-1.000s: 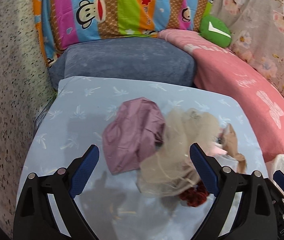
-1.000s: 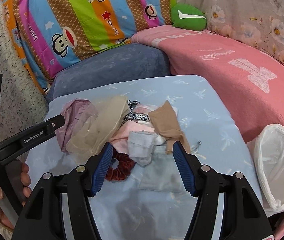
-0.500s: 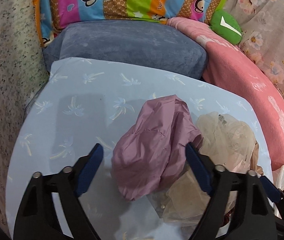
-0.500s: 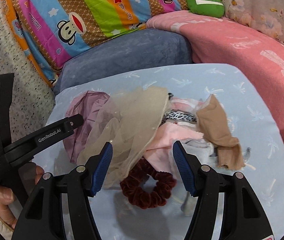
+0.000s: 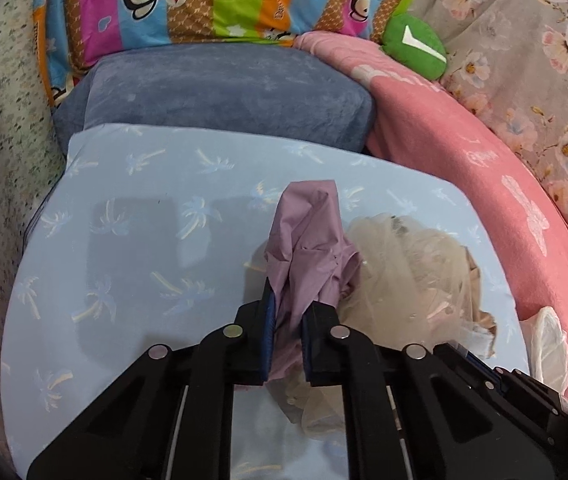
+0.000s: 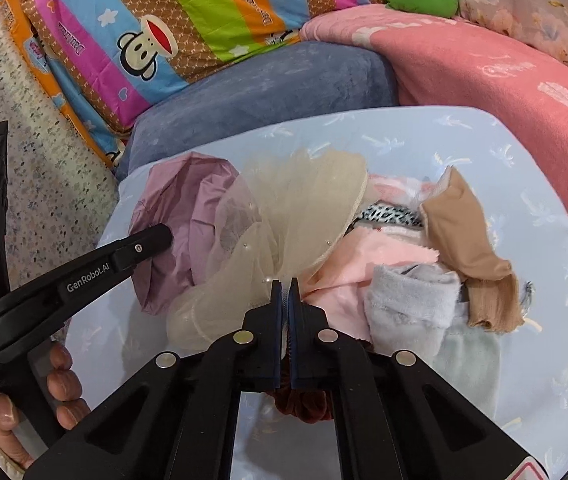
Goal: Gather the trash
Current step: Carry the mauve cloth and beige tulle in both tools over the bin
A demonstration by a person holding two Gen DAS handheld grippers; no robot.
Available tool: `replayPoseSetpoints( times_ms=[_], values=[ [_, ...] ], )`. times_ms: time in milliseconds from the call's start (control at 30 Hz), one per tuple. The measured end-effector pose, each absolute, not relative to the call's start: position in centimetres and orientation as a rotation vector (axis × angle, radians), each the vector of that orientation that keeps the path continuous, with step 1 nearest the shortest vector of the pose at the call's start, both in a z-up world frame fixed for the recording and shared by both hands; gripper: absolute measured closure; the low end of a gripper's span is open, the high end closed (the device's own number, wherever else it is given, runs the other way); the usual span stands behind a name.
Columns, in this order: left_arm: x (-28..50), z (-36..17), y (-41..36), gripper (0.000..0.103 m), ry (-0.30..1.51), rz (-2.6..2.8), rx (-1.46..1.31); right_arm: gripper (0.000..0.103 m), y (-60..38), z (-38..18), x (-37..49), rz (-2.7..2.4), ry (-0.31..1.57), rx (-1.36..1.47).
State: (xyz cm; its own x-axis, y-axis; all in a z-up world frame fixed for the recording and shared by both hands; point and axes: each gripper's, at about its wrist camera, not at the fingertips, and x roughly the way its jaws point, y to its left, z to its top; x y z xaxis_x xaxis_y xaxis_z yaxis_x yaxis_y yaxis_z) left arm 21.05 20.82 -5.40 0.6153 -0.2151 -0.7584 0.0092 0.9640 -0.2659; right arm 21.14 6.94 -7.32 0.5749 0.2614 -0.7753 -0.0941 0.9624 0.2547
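The left gripper (image 5: pixel 287 316) is clamped on the mauve cloth (image 5: pixel 307 248), which bunches up between its jaws at the left edge of the pile on the blue sheet (image 5: pixel 132 248). The right gripper (image 6: pixel 285 294) has its jaws nearly together, pinching the beige tulle (image 6: pixel 295 216) just right of the mauve cloth. Further right in the pile lie a pink cloth (image 6: pixel 367 256), a grey sock (image 6: pixel 407 300) and a tan stocking (image 6: pixel 463 240). A red scrunchie (image 6: pixel 303 406) shows under the right gripper
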Motion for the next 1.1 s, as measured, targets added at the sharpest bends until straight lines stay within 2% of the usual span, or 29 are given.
replayPoseSetpoints(
  times_ms=[500, 700, 1100],
  values=[
    [17.4, 5.2, 14.2, 0.095, 0.697, -0.240, -0.209, 0.101, -1.9, 4.7, 15.7, 0.131, 0.679, 0.238],
    [15.8, 7.3, 9.9, 0.095, 0.662, -0.314, -0.184, 0.101, -7.3, 8.3, 12.6, 0.063, 0.599, 0.248],
    [13.1, 7.9, -1.4, 0.095, 0.675, -0.489, -0.097, 0.101, -19.4, 9.2, 7.0, -0.128, 0.554, 0.305]
  ],
)
